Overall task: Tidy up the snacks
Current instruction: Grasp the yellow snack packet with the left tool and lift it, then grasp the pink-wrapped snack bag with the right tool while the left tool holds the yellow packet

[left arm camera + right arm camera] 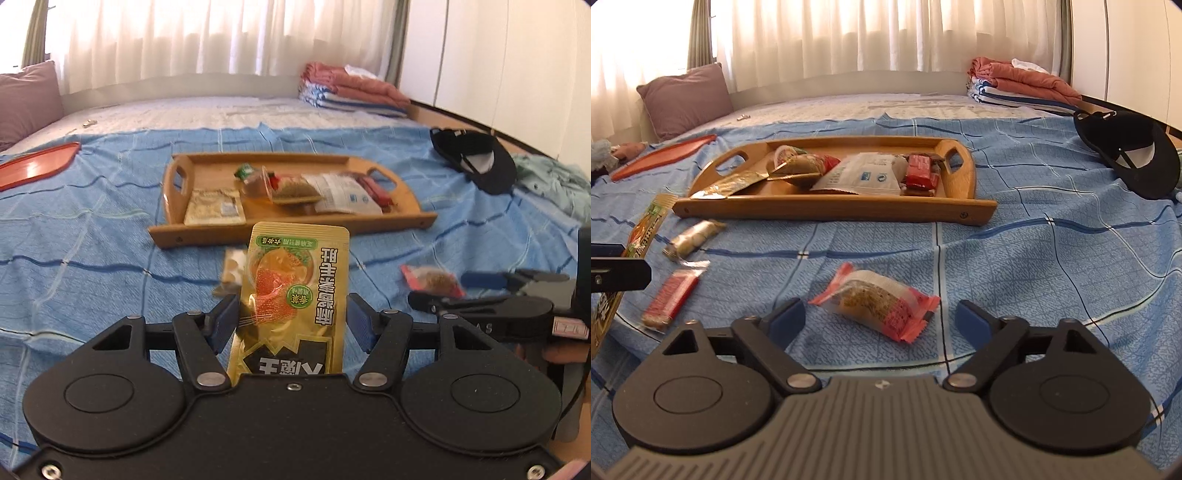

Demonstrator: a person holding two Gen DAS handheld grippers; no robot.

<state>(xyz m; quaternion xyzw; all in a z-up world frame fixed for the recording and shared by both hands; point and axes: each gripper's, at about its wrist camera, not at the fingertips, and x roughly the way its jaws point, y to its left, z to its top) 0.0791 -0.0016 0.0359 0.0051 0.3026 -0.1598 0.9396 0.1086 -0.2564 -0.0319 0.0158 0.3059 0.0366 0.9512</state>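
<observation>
My left gripper (291, 317) is shut on a gold jelly pouch (291, 295) and holds it upright above the blue bedspread, short of the wooden tray (207, 173). The pouch also shows at the left edge of the right wrist view (642, 236). The tray (964, 162) holds several snack packets. My right gripper (879, 317) is open and empty, just behind a red-and-clear cake packet (879, 302) on the bedspread. A packet of round biscuits (690, 240) and a red bar (670, 295) lie to the left. The right gripper shows in the left wrist view (443, 291).
A black cap (1134, 155) lies right of the tray. A red tray lid (661, 153) lies at far left, a purple pillow (687, 99) behind it. Folded blankets (1019, 86) are stacked at the back right. A green cloth (550, 184) lies beside the cap.
</observation>
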